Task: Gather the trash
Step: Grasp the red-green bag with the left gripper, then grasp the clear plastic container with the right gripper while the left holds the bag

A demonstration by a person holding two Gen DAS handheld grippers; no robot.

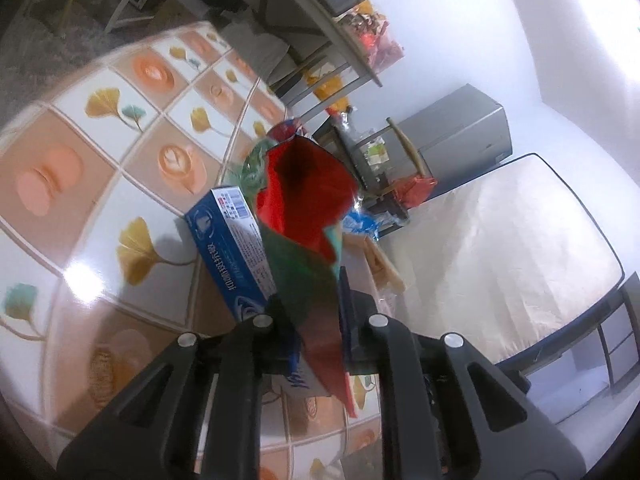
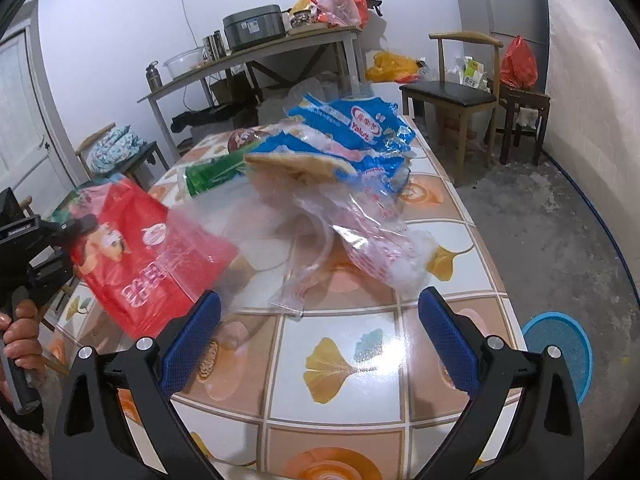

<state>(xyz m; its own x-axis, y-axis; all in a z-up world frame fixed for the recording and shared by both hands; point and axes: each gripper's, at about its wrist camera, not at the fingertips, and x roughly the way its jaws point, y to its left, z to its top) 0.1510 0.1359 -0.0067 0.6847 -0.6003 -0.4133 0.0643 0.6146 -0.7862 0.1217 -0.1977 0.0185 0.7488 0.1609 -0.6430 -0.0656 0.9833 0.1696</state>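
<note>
Plain white-walled room w/ a grey concrete floor [image 2: 568, 216]. Far side: a long grey side table [image 2: 256, 56] carrying a rice cooker [image 2: 254, 30] and plastic bags; a wooden chair [image 2: 452, 92] to the far right. In the left wrist view a mattress [image 1: 500, 236] lies to the right.

Near centre is the table [image 2: 360, 364], covered in a glossy cloth w/ ginkgo-leaf and coffee-cup squares. On the floor, right of it, a blue round lid-like thing [image 2: 560, 352].

Trash sits in a loose pile on the table's far half: a blue Yakult multipack wrapper [image 2: 360, 128], crumpled; a clear plastic bag w/ red print [image 2: 360, 240] nearer, spilling toward the near edge; a green wrapper [image 2: 216, 172] to the left; a tan flat piece [image 2: 300, 166] resting on top of the pile. A blue box [image 1: 232, 244] shows in the left wrist view, lying on the cloth just left of the bag.

Left hand-held gripper [image 1: 316, 316]: clamped on a red snack bag [image 1: 308, 200], which sticks up and away from it, mouth gaping open. From the right wrist view the same bag [image 2: 148, 256] is held off the table at the left side, blurred.

Right hand-held gripper [image 2: 320, 344]: spread wide, nothing between its blue pads [image 2: 192, 344], hovering over the table's near part, apart from the clear bag.
</note>
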